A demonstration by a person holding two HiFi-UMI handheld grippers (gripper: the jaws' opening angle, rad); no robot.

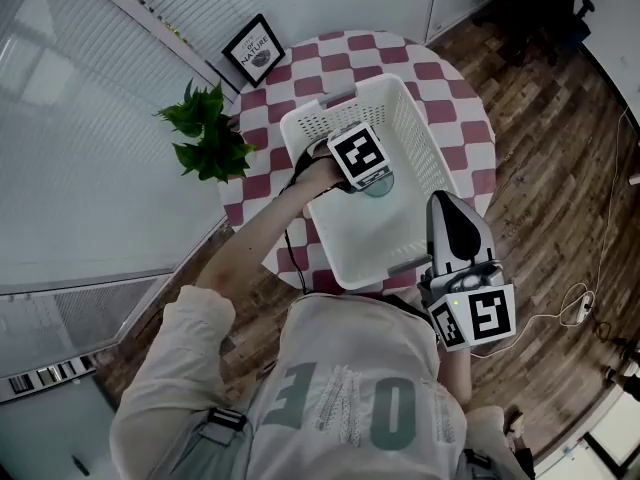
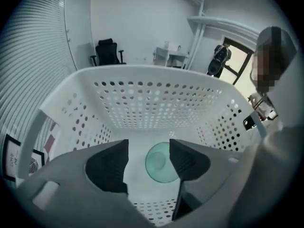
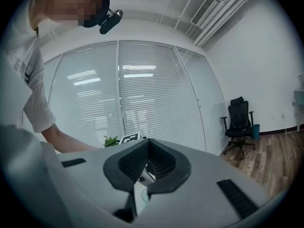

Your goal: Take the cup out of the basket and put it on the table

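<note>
A white perforated basket [image 1: 405,103] stands on the round table with a red-and-white checked cloth [image 1: 455,108]. A teal cup [image 1: 380,185] lies on the basket's floor. My left gripper [image 1: 368,173] reaches down into the basket right above it. In the left gripper view the jaws [image 2: 148,146] stand open, and the cup [image 2: 160,164] shows beyond and between the fingers, untouched. My right gripper [image 1: 445,203] hovers at the basket's near right corner, outside it. In the right gripper view its jaws [image 3: 149,142] are shut on nothing.
A potted green plant [image 1: 205,133] and a framed picture [image 1: 253,50] sit at the table's left and far-left edge. Glass walls with blinds [image 3: 128,94] run along the left. Wood floor [image 1: 560,148] with a white cable [image 1: 575,303] lies to the right.
</note>
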